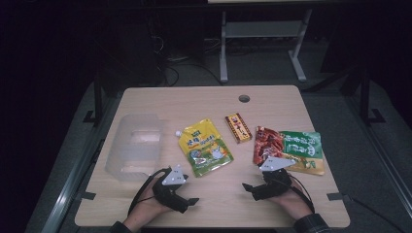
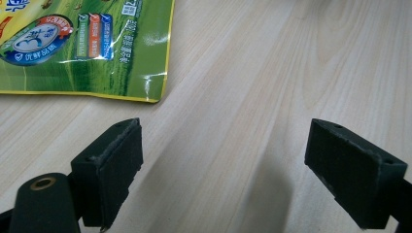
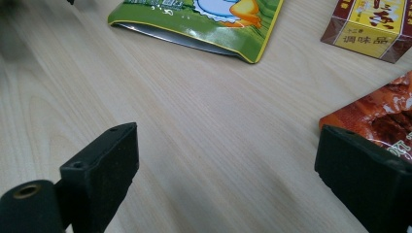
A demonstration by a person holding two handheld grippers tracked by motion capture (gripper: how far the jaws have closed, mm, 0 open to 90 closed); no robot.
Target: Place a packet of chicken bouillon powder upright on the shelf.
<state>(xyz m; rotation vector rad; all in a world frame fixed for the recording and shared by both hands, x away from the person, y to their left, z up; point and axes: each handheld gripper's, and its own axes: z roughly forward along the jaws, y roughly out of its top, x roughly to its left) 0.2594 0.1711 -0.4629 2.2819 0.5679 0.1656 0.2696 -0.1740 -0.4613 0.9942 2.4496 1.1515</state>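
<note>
Nearest the person's edge of the light wooden table [image 1: 291,104], the left gripper [image 1: 190,200] and the right gripper [image 1: 248,189] are held low over the bare wood, each in a hand entering from below. Both sets of black fingers [image 2: 114,165] are spread wide with nothing between them — only table grain is seen in the gap in each gripper view.

Just beyond the left gripper lies the flat yellow-and-green spouted pouch [image 1: 205,147], its lower corner close to the fingers but apart from them. Just beyond the right gripper, the red printed snack packet [image 1: 266,144] is seen, and the green printed packet [image 1: 303,149] lies touching it on its right. In the right gripper view the red packet's corner [image 3: 384,114] sits beside one finger — contact cannot be told.

Farther back, between the pouch and the red packet, a small brown-and-yellow cardboard box [image 1: 237,127] lies flat. At the left, a clear plastic container [image 1: 134,146] stands beside the pouch.
</note>
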